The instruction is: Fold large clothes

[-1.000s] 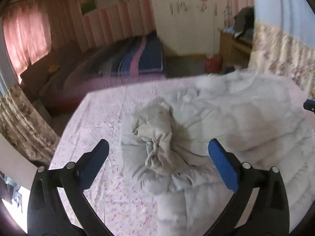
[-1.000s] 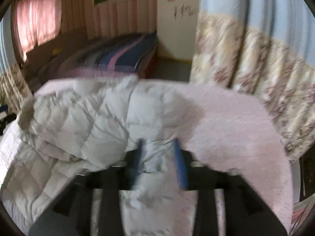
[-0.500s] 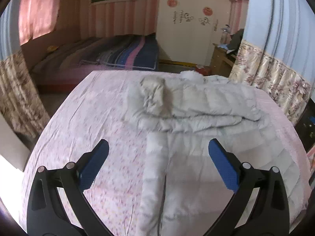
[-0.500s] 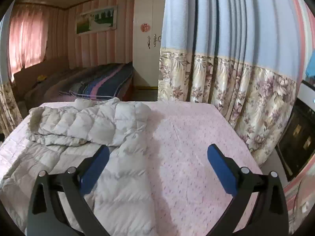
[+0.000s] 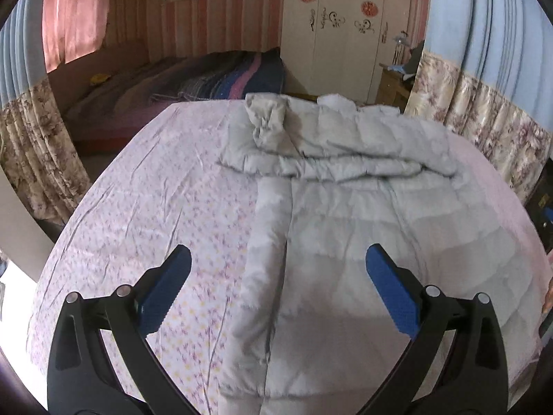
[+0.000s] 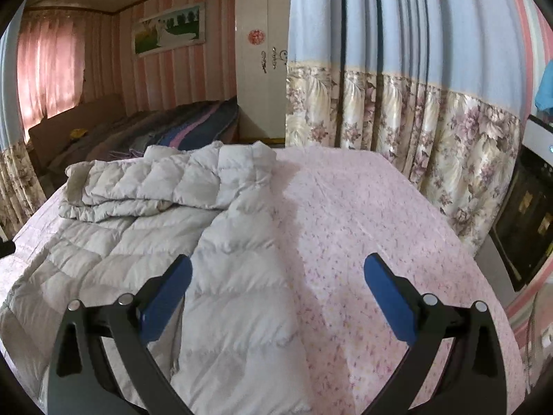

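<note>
Pale grey quilted down coat (image 5: 345, 228) spread lengthwise on the pink floral bedsheet (image 5: 155, 207), top part folded back across itself, likely a first fold to shorten it. Left gripper (image 5: 276, 276) and right gripper (image 6: 276, 283) both spread wide above it, holding nothing. Floral curtain (image 6: 397, 121) beside the bed.

Grey quilted coat (image 5: 349, 214) spread flat on bed (image 5: 166, 186), centre to right of frame, its top part folded across at upper centre. Pink flowered sheet bare at left. Left tongs (image 5: 276, 288) at bottom, blue pads wide apart, nothing gripped. White wardrobe (image 5: 345, 31) upper right.
</note>
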`<state>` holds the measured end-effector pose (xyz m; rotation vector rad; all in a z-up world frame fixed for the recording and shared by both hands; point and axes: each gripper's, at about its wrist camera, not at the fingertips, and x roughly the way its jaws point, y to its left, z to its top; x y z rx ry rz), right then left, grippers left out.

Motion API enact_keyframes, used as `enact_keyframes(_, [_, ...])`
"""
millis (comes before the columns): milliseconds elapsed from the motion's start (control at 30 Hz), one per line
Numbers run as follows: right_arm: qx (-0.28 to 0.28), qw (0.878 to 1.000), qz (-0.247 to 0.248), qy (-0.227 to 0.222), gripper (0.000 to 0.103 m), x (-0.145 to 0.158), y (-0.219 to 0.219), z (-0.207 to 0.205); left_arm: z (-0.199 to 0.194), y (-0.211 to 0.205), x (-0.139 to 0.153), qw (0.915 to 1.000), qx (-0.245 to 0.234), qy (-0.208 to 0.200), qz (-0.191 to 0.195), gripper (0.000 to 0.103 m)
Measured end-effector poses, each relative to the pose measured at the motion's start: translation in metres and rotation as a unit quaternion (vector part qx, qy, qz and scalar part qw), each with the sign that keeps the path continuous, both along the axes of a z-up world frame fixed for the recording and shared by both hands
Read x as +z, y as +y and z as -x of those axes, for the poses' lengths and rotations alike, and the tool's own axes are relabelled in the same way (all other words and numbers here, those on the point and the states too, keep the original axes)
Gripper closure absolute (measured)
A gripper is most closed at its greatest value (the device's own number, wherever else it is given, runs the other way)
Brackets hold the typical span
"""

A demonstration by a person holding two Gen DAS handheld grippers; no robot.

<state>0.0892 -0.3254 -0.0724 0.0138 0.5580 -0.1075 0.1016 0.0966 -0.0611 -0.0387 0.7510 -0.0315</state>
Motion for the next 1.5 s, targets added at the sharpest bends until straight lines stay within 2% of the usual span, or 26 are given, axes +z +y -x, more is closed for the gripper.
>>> enact_keyframes(100, [0.001,1.0,0.005,0.009,0.003,-0.006,0.003,0.007,0.009,-0.005,-0.005,1.0,-0.003,0.001,-0.006,0.003])
enact_keyframes(300, [0.019,1.0,0.001,0.007,0.004,-0.011,0.009,0.028,0.022,-0.012,-0.013,0.9999,-0.003,-0.002,0.015,0.003])
enact_keyframes(500, [0.026,0.999,-0.002,0.032,0.014,-0.029,0.012,0.047,0.036,-0.017,-0.022,0.9999,-0.002,-0.007,0.013,0.003])
enact_keyframes(700, [0.023,0.999,-0.017,0.046,0.014,-0.039,0.006,0.061,0.05,-0.02,-0.033,1.0,-0.003,0.001,0.005,0.003])
enact_keyframes(967, [0.015,0.997,-0.005,0.073,0.014,-0.05,0.004,0.072,0.067,-0.011,-0.048,0.9996,0.004,0.025,0.011,0.003])
enact_keyframes(1167, [0.009,0.996,-0.006,0.094,0.017,-0.06,0.002,0.078,0.086,-0.011,-0.059,0.9989,-0.004,0.047,0.003,0.01])
enact_keyframes(1267, [0.01,0.995,-0.007,0.103,0.019,-0.065,0.003,0.08,0.09,-0.01,-0.064,0.9984,-0.009,0.055,0.014,0.014])
enact_keyframes(1367, [0.019,0.993,-0.024,0.115,0.027,-0.07,0.002,0.082,0.088,-0.007,-0.068,0.9972,-0.013,0.063,0.038,0.022])
enact_keyframes(1500, [0.048,0.988,-0.061,0.133,0.058,-0.072,0.002,0.081,0.082,-0.008,-0.068,0.9958,-0.028,0.065,0.059,0.044])
